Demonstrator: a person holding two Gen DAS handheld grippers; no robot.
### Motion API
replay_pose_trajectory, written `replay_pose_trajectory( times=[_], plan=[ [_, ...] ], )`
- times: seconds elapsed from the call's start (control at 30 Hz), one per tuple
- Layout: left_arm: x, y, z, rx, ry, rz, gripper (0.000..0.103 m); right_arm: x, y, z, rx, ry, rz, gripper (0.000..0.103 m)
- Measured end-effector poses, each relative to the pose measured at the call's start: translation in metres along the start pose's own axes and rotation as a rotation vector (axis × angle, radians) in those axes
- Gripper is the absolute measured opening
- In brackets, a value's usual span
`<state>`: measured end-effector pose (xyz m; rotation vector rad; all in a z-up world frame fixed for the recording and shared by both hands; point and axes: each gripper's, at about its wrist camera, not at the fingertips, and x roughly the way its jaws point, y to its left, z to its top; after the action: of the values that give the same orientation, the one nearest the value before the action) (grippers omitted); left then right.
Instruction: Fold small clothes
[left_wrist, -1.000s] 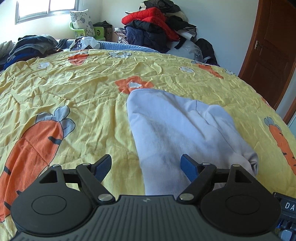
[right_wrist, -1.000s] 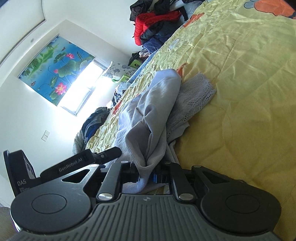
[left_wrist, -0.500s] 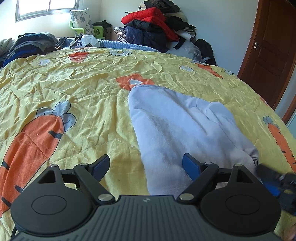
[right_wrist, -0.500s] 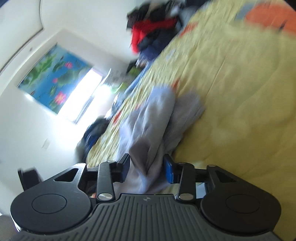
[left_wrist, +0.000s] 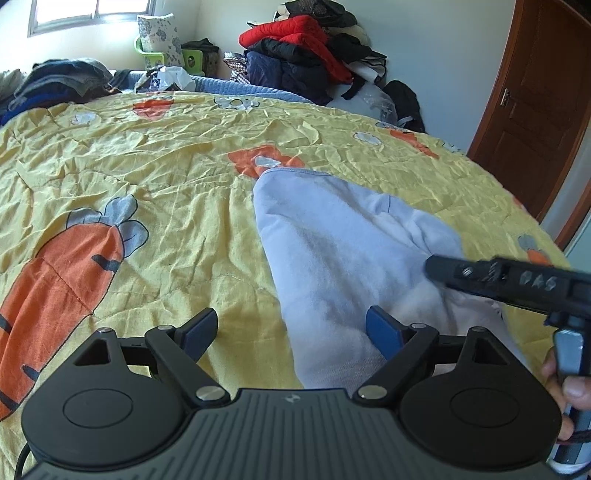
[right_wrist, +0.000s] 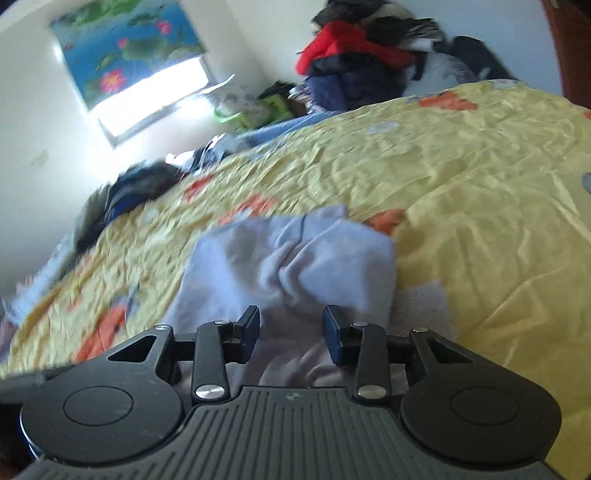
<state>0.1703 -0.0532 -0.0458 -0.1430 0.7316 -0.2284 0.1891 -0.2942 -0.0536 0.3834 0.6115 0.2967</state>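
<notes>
Pale lavender garment (left_wrist: 343, 251) lies partly folded on carrot-print quilt (left_wrist: 147, 177). Left gripper (left_wrist: 291, 328) spread wide, holding nothing; right gripper (right_wrist: 291, 328) parted, released. Fold step under way; next likely regrip near edge.

yellow carrot-print bedspread (left_wrist: 177, 206) — jacket pile (left_wrist: 306, 48), wooden door (left_wrist: 535, 110) behind.

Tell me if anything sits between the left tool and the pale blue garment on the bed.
Nothing visible does. The open left tool hovers right over the pale blue garment on the yellow bedspread. The right tool reaches in from the side, not between them.
</notes>
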Motion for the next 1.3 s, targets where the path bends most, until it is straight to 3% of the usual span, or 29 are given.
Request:
replay_pose_trajectory(
  times=[0.03, 0.1, 0.13, 0.2, 0.3, 0.47, 0.53, 0.73, 0.9, 0.93, 0.97, 1.0, 1.03, 1.13, 1.3],
  plan=[
    [-0.001, 0.006, 0.001, -0.018, -0.005, -0.022, 0.088, -0.01, -0.001, 0.001, 0.021, -0.031, 0.009, 0.047],
    [0.0, 0.018, 0.003, -0.072, -0.002, -0.073, 0.09, -0.036, -0.009, 0.002, 0.05, -0.104, 0.027, 0.078],
    [0.003, 0.026, 0.005, -0.113, 0.013, -0.112, 0.091, -0.047, -0.013, 0.0, 0.066, -0.128, 0.037, 0.082],
    [0.008, 0.041, 0.007, -0.201, 0.045, -0.193, 0.091, -0.063, -0.029, -0.003, 0.112, -0.119, 0.071, 0.083],
    [0.013, 0.057, 0.009, -0.295, 0.067, -0.294, 0.098, -0.068, -0.051, -0.016, 0.211, -0.021, 0.133, 0.083],
    [0.033, 0.07, 0.015, -0.424, 0.162, -0.491, 0.099, -0.048, -0.063, -0.036, 0.345, 0.099, 0.25, 0.083],
    [0.042, 0.072, 0.016, -0.473, 0.171, -0.539, 0.099, -0.039, -0.058, -0.033, 0.325, 0.11, 0.264, 0.081],
    [0.064, 0.068, 0.032, -0.493, 0.144, -0.556, 0.099, 0.0, -0.042, -0.011, 0.275, 0.096, 0.25, 0.081],
    [0.076, 0.058, 0.041, -0.467, 0.127, -0.537, 0.098, 0.028, -0.038, 0.005, 0.243, 0.073, 0.224, 0.073],
    [0.077, 0.055, 0.042, -0.45, 0.125, -0.531, 0.093, 0.032, -0.035, 0.006, 0.232, 0.08, 0.224, 0.07],
    [0.077, 0.053, 0.042, -0.429, 0.127, -0.515, 0.085, 0.035, -0.033, 0.006, 0.228, 0.088, 0.222, 0.06],
    [0.079, 0.05, 0.041, -0.404, 0.135, -0.487, 0.059, 0.036, -0.036, 0.005, 0.233, 0.095, 0.207, 0.043],
    [0.08, 0.048, 0.04, -0.382, 0.137, -0.449, 0.036, 0.037, -0.038, 0.004, 0.245, 0.098, 0.194, 0.036],
    [0.082, 0.055, 0.035, -0.39, 0.136, -0.43, 0.023, 0.037, -0.054, -0.001, 0.332, 0.084, 0.236, 0.03],
    [0.066, 0.054, 0.037, -0.338, 0.09, -0.394, 0.019, 0.034, -0.043, -0.002, 0.326, 0.05, 0.236, 0.028]
  ],
)
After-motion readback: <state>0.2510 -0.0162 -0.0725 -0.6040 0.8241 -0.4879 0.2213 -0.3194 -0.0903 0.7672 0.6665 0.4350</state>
